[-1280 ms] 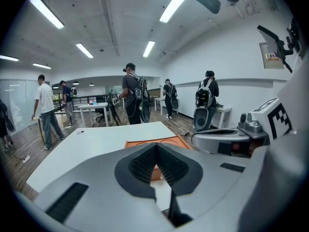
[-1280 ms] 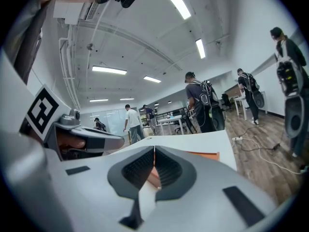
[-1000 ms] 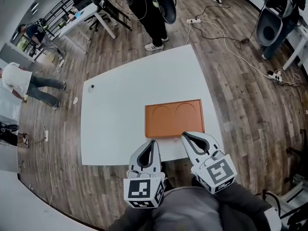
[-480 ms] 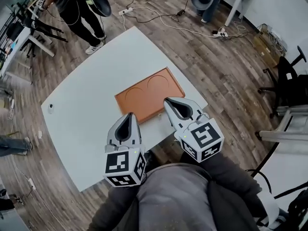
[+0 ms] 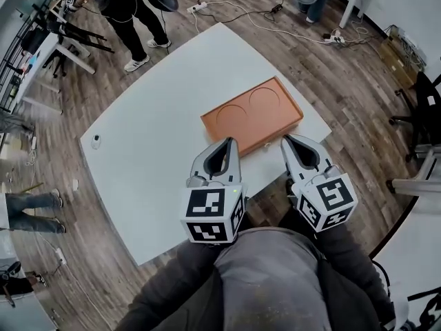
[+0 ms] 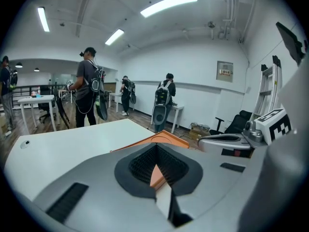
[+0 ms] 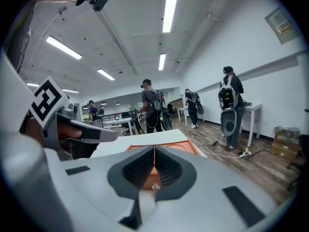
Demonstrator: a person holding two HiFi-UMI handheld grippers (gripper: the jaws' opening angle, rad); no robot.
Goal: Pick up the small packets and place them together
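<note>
No small packets show in any view. An orange tray [image 5: 251,116] with two round recesses lies empty on the white table [image 5: 158,150], near its front right edge. My left gripper [image 5: 232,142] is shut with nothing in it, its tips over the table just short of the tray's near edge. My right gripper [image 5: 284,138] is shut and empty too, beside the tray's near right corner. In the left gripper view the closed jaws [image 6: 157,145] point at the tray [image 6: 166,137]. The right gripper view has its closed jaws [image 7: 154,148] in front of the tray [image 7: 161,140].
A small dark object [image 5: 96,141] sits at the table's far left. A person [image 5: 124,5] stands beyond the far corner. Cables and a power strip [image 5: 196,7] lie on the wood floor. A black chair [image 5: 422,95] stands at the right.
The head view has swung, so table and tray now sit turned and higher in the picture. Both grippers have dipped towards the table's near edge, staying shut.
</note>
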